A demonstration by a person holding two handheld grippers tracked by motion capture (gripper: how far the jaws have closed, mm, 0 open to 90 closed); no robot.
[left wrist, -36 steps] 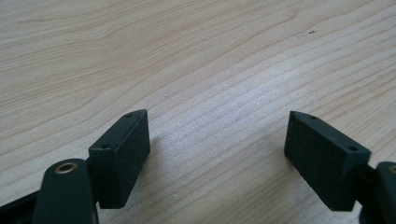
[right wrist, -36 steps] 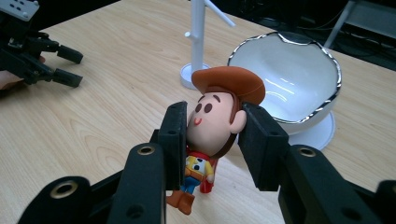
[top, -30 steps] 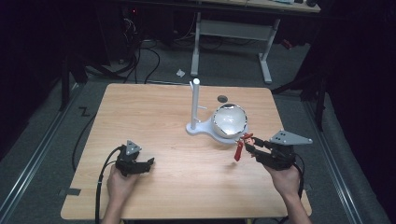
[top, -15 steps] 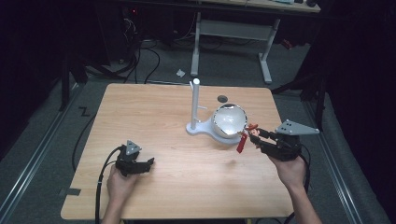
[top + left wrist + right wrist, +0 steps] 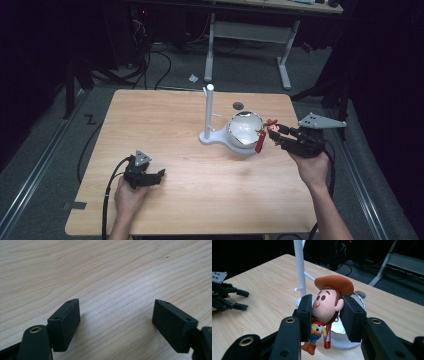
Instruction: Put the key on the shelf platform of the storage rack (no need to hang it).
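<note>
A small cowboy doll [image 5: 327,307] with a brown hat and a red strap [image 5: 327,340] hangs in the air, and my right gripper [image 5: 325,306] is shut on its head. In the high view the right gripper [image 5: 273,132] holds the doll [image 5: 261,140] just to the right of a shiny metal bowl [image 5: 243,127]. The bowl sits by a white stand [image 5: 209,111] with an upright post and a short peg. My left gripper [image 5: 152,177] rests low on the table at the front left. Its jaws stand open in the left gripper view [image 5: 116,315] with bare wood between them.
The wooden table [image 5: 170,125] stands on a dark floor with cables and a desk frame [image 5: 250,30] behind it. A small dark disc [image 5: 238,105] lies behind the bowl. The table's right edge is close beside my right hand.
My right gripper has risen with the doll and drawn a little farther back, beside the bowl's right rim. The left gripper has stayed put.
</note>
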